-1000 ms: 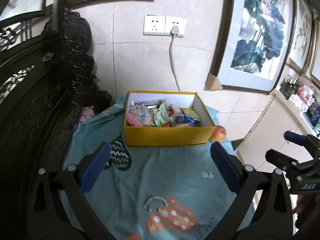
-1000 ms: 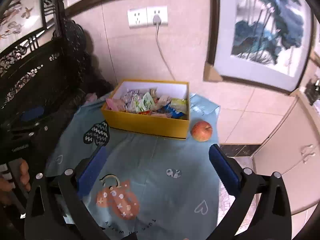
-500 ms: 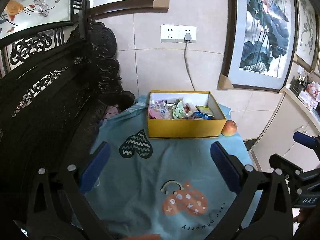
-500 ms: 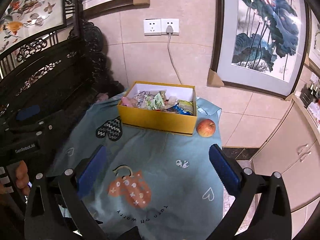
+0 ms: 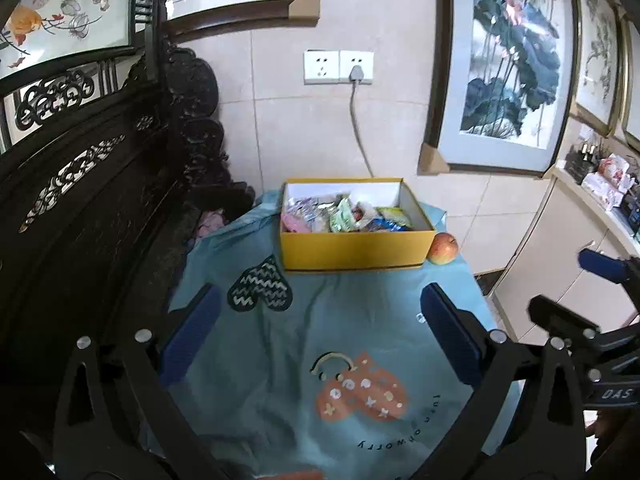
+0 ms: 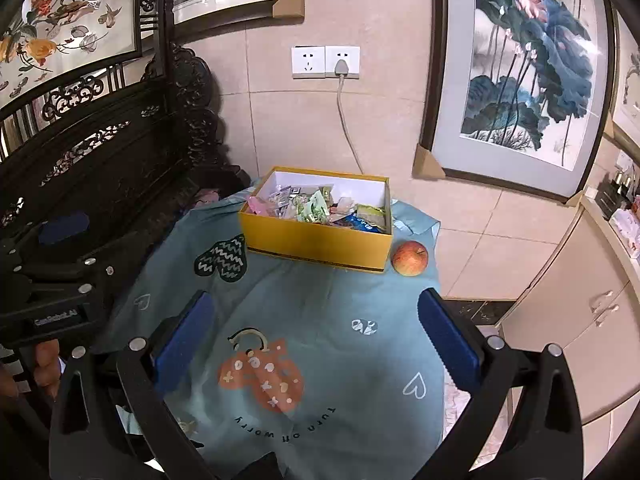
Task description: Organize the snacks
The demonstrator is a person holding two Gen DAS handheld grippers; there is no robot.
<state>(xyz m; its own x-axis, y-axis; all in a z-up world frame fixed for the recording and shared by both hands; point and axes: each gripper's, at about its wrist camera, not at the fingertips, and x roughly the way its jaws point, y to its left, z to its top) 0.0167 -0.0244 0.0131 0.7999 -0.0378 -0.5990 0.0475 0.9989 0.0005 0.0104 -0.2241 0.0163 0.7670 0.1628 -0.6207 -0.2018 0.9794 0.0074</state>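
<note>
The right wrist view shows the whole round red-and-yellow apple standing clear of the open yellow cardboard box, just off its right corner, along with small white heart outlines printed on the cloth; in the left wrist view the apple is partly tucked behind the box corner. That left view alone catches the counter at the far right with packets on it, and the right gripper seen from the side at the frame's right edge. The right view in turn shows the left gripper's black body at the left edge with fingertips of a hand below it. The box, white inside with flat rigid walls, holds a heap of crinkly foil and plastic snack packets in pink, green and blue, and sits at the far end of a soft, slightly creased light-blue tablecloth printed with a zigzag heart and an orange mitten. The left gripper and right gripper each have blue-padded fingers spread wide with nothing between them, hovering over the bare near half of the cloth. A dark carved wooden bench crowds the left edge; the cloth drops off at the right toward tiled floor.
</note>
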